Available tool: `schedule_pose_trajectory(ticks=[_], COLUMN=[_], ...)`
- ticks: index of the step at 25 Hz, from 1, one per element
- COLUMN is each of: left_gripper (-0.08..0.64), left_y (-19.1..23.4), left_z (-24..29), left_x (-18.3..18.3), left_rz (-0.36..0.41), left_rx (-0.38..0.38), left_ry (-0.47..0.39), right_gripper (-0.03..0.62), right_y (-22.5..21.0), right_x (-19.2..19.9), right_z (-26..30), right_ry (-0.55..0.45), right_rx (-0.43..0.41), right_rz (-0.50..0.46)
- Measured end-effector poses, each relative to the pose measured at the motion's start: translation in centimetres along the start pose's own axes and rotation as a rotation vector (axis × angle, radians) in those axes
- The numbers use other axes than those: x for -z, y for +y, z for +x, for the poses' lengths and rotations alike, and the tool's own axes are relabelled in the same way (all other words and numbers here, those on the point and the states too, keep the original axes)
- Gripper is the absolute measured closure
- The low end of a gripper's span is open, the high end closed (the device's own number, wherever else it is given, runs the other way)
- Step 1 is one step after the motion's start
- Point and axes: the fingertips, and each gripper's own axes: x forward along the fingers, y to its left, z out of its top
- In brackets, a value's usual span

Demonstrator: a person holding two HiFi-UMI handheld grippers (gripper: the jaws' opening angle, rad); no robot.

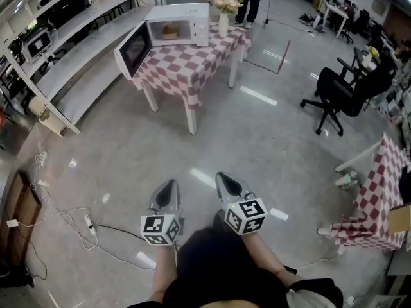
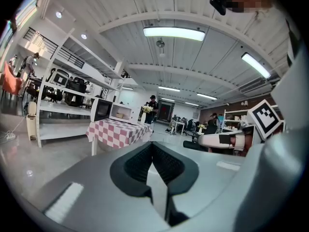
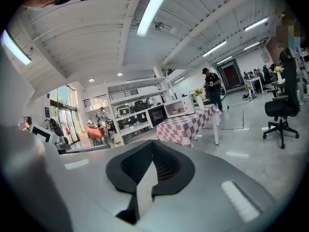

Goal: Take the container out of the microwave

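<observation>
Two grippers show at the bottom of the head view. Your left gripper (image 1: 171,185) and your right gripper (image 1: 223,178) lie side by side, apart from each other, above the grey floor (image 1: 257,133). Each carries its marker cube at the rear. Well ahead of them stands a table (image 1: 186,69) under a pink-and-white checked cloth. On it sits a white microwave (image 1: 186,21) with its door (image 1: 133,49) swung wide to the left. The container (image 1: 169,32) rests inside the open cavity, small and brownish, and neither gripper is near it. A vase of flowers (image 1: 223,19) stands just beside the microwave on its right. A black office chair (image 1: 340,95) is off to the right, and white shelving (image 1: 77,63) runs along the left.

In the left gripper view, your left tongs are clenched: the two black pads meet at their tips and nothing lies between them. The table and the microwave appear small, beyond the jaws and to their left. Your right gripper, with its marker cube, shows at the right edge.

In the right gripper view, your right tongs are likewise clenched, pad against pad, and grasp nothing. The table and microwave stand in the distance to the right of the jaw tips, a person (image 3: 212,88) stands behind the table, and the office chair is at the far right.
</observation>
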Motion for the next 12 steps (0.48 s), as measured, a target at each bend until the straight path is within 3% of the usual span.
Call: schedule_pose_trajectory(ticks=[12], left_gripper=[0.551], left_y=[1.4], left_z=[4.4], left_x=[-0.6], left_rz=[-0.001], left_rx=[0.005], left_ry=[0.005], right_gripper=[0.591], right_y=[-1.5], right_x=[-1.4], right_z=[5.3], right_ry=[0.023], right_rx=[-0.037], right_rz=[-0.005])
